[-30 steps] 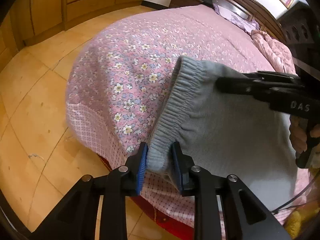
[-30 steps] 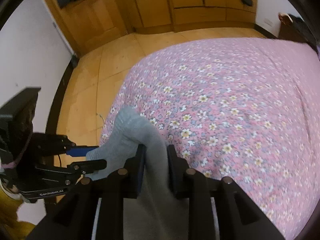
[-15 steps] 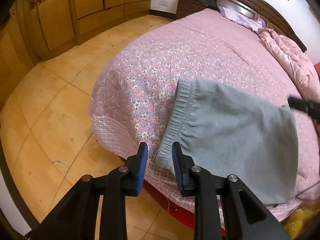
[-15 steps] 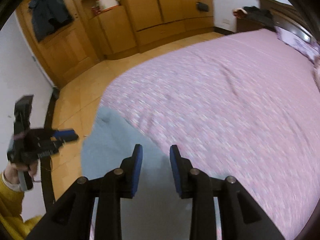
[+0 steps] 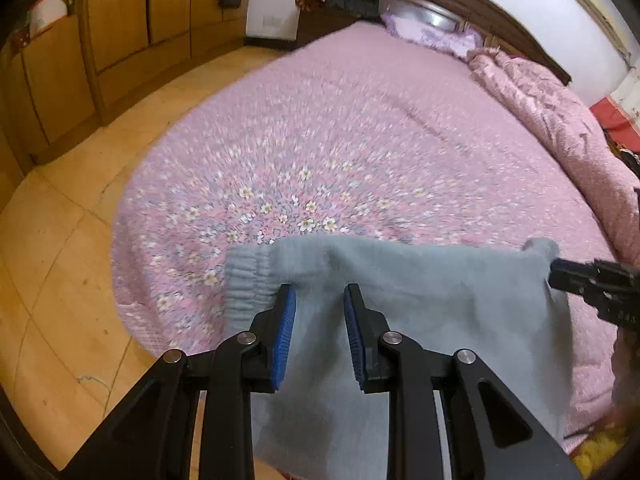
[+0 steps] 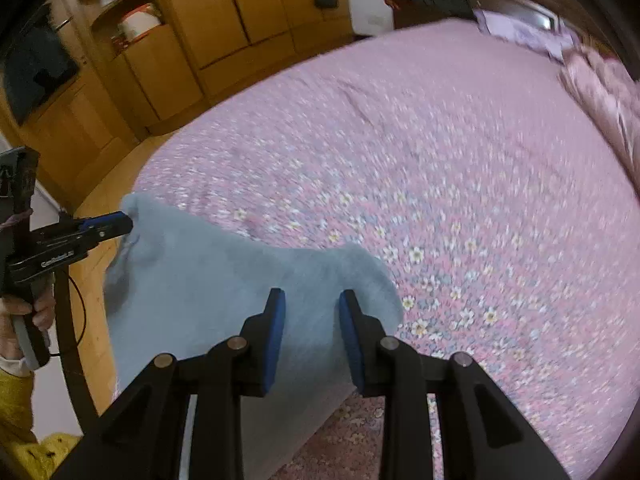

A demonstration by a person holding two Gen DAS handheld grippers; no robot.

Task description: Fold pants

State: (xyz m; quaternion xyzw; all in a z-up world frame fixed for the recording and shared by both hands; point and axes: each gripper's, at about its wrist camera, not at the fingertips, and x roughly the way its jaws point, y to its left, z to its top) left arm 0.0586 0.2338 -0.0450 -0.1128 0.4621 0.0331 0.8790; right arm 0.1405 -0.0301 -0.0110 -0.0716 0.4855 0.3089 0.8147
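Two grippers work at the near edge of a bed (image 5: 360, 128) covered in pink floral bedding. The grey pants (image 5: 420, 320) hang and drape over that edge, the ribbed waistband (image 5: 246, 280) toward the left. The left gripper (image 5: 319, 300) has its blue-padded fingers (image 5: 285, 332) spread apart with grey fabric lying between them, not pinched. From the right wrist camera, the right gripper (image 6: 308, 308) is likewise parted over the cloth, released. An open shelf niche (image 6: 132, 24) in the wooden wardrobe (image 6: 240, 12) holds a white and red vessel; its contents cannot be made out. A rumpled pink quilt (image 5: 560, 120) lies along the bed's far right side.
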